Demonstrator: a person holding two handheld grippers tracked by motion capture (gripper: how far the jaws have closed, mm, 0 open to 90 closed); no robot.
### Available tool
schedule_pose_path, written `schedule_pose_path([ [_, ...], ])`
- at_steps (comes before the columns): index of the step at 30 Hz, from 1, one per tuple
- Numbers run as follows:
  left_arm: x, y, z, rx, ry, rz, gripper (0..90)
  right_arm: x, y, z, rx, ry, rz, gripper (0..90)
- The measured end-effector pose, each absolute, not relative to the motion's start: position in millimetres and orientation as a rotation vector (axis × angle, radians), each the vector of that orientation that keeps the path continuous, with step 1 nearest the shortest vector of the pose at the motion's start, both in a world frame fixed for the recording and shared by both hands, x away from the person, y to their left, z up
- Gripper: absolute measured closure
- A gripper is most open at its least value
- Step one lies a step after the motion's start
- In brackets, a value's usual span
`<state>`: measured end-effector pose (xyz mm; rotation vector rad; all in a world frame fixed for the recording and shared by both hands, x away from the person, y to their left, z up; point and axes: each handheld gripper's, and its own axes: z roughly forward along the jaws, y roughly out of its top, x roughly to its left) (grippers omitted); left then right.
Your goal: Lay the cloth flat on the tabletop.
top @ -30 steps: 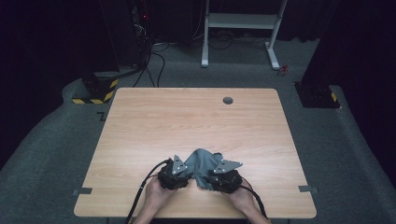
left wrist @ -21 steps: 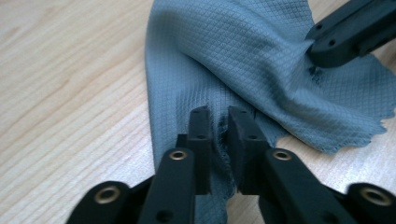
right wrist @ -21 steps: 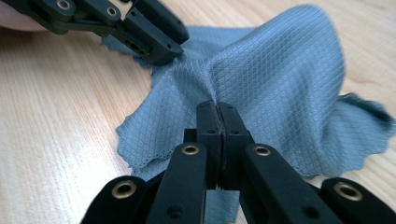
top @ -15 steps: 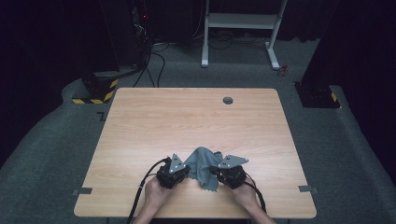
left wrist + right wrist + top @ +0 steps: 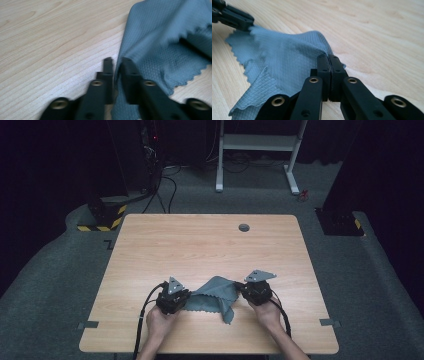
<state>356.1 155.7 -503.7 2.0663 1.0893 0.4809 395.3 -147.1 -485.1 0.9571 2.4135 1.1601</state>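
A grey-blue cloth (image 5: 216, 295) with a zigzag edge lies crumpled near the table's front edge, stretched between both grippers. My left gripper (image 5: 188, 298) pinches its left side, and in the left gripper view the jaws (image 5: 117, 66) stand close together with the cloth's (image 5: 160, 45) edge caught between them. My right gripper (image 5: 241, 289) holds the right side. In the right gripper view its jaws (image 5: 329, 59) are pressed shut on a raised fold of the cloth (image 5: 287, 57), and the left gripper (image 5: 249, 25) grips the far corner. A hand holds each gripper from below.
The wooden table (image 5: 200, 245) has a round cable hole (image 5: 244, 227) near its far edge and tape marks at the left (image 5: 88, 324) and right (image 5: 327, 322) front edges. A white desk frame (image 5: 260, 145) and a yellow-black striped base (image 5: 100, 217) stand on the floor beyond.
Both grippers have moved apart, left going left and right going right. The bunched cloth between them has been drawn out wider.
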Motion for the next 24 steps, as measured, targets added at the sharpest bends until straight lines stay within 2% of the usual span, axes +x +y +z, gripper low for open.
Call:
schedule_pose_path([
  [2, 353.1, 151.8, -500.7, 2.034, 1.032, 0.427, 65.4, 394.0, -144.1, -486.4, 0.937, 2.431, 1.160, 89.0],
  [4, 351.1, 143.3, -496.9, 2.045, 0.972, 0.436, 52.5, 390.1, -138.8, -483.7, 0.904, 2.444, 1.180, 88.9],
  [5, 349.3, 130.2, -492.1, 2.067, 0.901, 0.435, 50.5, 389.4, -136.6, -482.1, 0.893, 2.452, 1.185, 88.8],
  [9, 348.7, 107.3, -484.5, 2.092, 0.815, 0.430, 47.1, 388.8, -128.0, -477.1, 0.869, 2.466, 1.194, 88.8],
  [14, 357.5, 81.0, -482.2, 2.142, 0.792, 0.459, 44.9, 388.7, -116.5, -471.3, 0.831, 2.476, 1.215, 88.8],
  [16, 361.4, 75.3, -483.4, 2.164, 0.807, 0.489, 52.1, 388.2, -113.3, -469.9, 0.820, 2.479, 1.226, 88.8],
  [17, 365.7, 74.7, -484.4, 2.168, 0.820, 0.465, 67.7, 387.0, -111.1, -469.4, 0.815, 2.482, 1.234, 88.7],
  [18, 365.7, 74.7, -484.4, 2.168, 0.820, 0.465, 74.3, 387.0, -111.1, -469.4, 0.815, 2.482, 1.234, 88.7],
  [19, 368.0, 75.5, -484.6, 2.160, 0.831, 0.463, 74.3, 386.7, -110.8, -469.3, 0.810, 2.482, 1.237, 88.6],
  [20, 369.2, 76.7, -484.2, 2.154, 0.838, 0.462, 80.8, 386.0, -111.0, -469.3, 0.809, 2.481, 1.242, 87.9],
  [22, 370.7, 81.1, -482.0, 2.135, 0.852, 0.453, 88.0, 385.4, -113.6, -469.9, 0.818, 2.465, 1.265, 79.6],
  [24, 372.2, 86.9, -478.8, 2.105, 0.874, 0.444, 88.5, 384.3, -118.0, -470.5, 0.833, 2.451, 1.290, 75.0],
])
